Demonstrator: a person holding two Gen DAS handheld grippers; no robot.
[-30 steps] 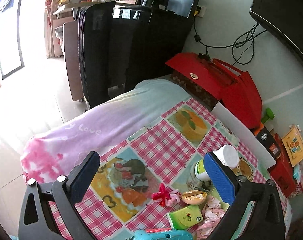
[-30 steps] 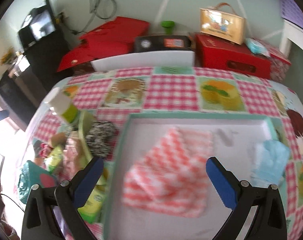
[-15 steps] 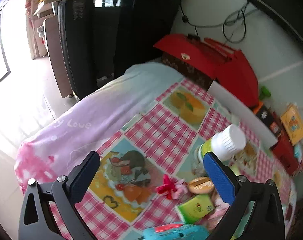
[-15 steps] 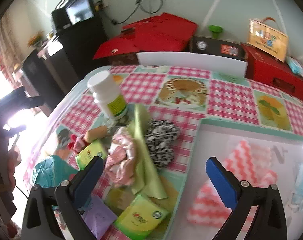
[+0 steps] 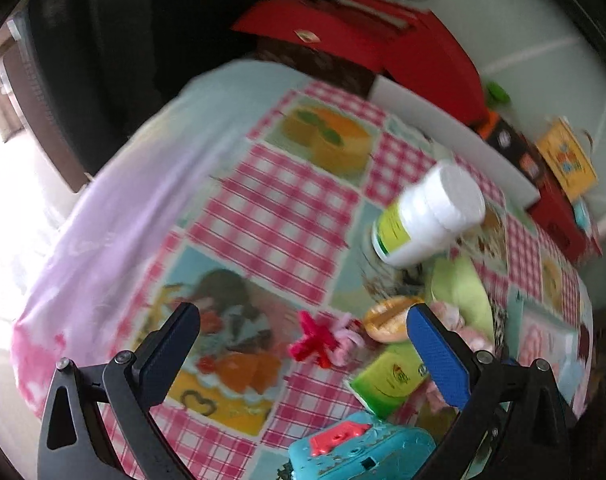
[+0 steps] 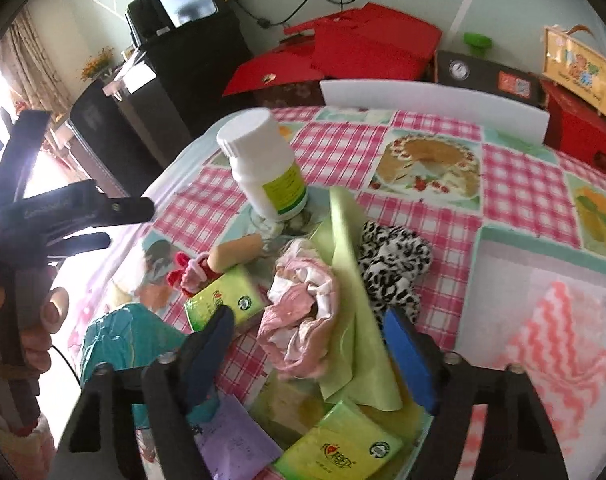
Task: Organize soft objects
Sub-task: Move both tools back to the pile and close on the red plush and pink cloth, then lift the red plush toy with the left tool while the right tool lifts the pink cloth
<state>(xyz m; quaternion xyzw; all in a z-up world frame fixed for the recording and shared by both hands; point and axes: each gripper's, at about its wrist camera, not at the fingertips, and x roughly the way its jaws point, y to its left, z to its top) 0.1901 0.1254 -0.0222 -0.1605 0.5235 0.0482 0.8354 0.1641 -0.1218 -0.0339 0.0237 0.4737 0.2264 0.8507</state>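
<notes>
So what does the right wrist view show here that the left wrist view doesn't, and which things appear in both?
Only the right wrist view: the black-and-white leopard-print fabric scrunchie, the pale purple paper sheet, a second green tissue packet, and the hand holding the left hand-held gripper.

Only the left wrist view: that left hand-held gripper's blue pads, standing apart over the tablecloth.

Both: the white plastic bottle with a green label, the red and pink ribbon bow, the crumpled pink cloth.

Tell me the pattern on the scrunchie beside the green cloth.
Black-and-white leopard print on the scrunchie, clearest in the right wrist view.
</notes>
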